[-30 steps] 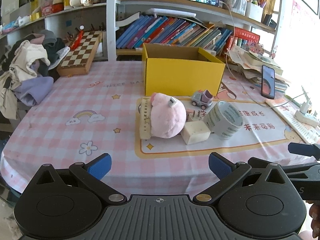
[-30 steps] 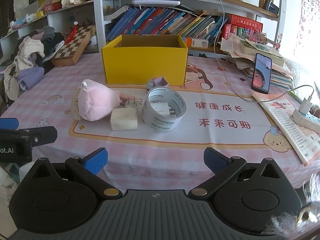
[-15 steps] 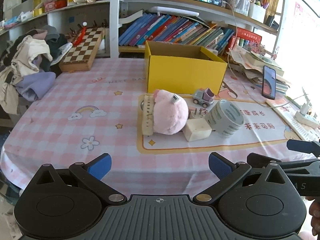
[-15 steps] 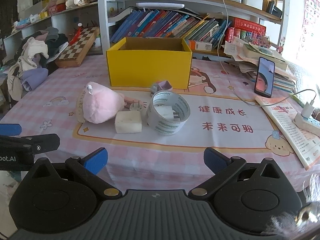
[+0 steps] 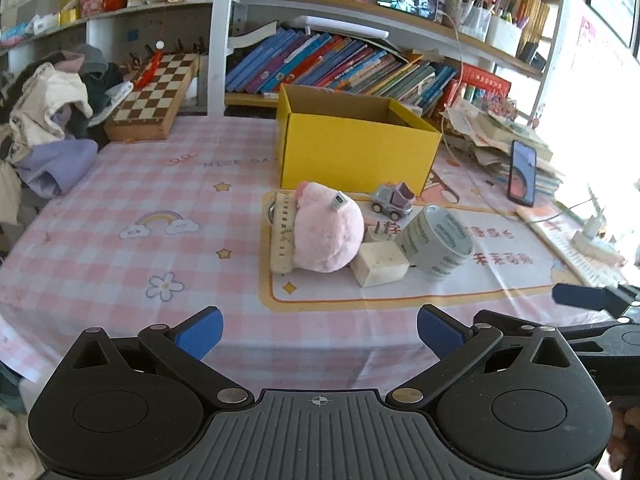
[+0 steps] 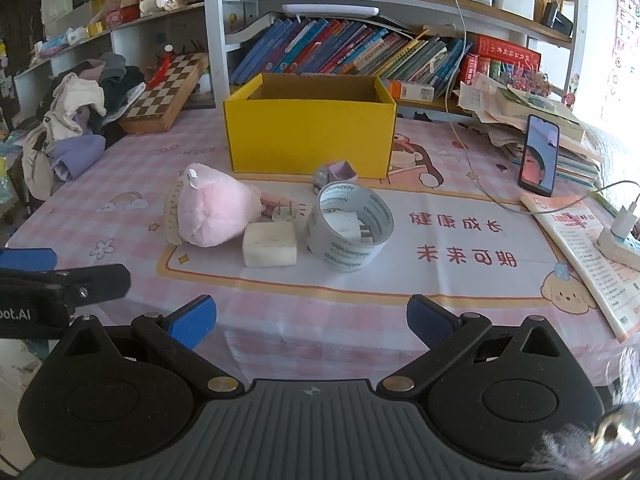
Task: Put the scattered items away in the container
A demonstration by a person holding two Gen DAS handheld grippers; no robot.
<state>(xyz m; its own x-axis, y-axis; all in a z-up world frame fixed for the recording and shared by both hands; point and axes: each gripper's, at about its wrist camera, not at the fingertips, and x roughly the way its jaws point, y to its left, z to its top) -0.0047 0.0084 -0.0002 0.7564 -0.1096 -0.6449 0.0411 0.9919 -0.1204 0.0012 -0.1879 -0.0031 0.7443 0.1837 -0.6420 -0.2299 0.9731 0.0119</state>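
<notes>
daylight is pouring in from about three o'clock, washing out the window side into white glare in both views. the tablecloth is lying bright and evenly lit, with only soft, faint shadows. the fisheye is bending the bookshelf toward the edges. something blurry is smearing the right view's five o'clock corner.
</notes>
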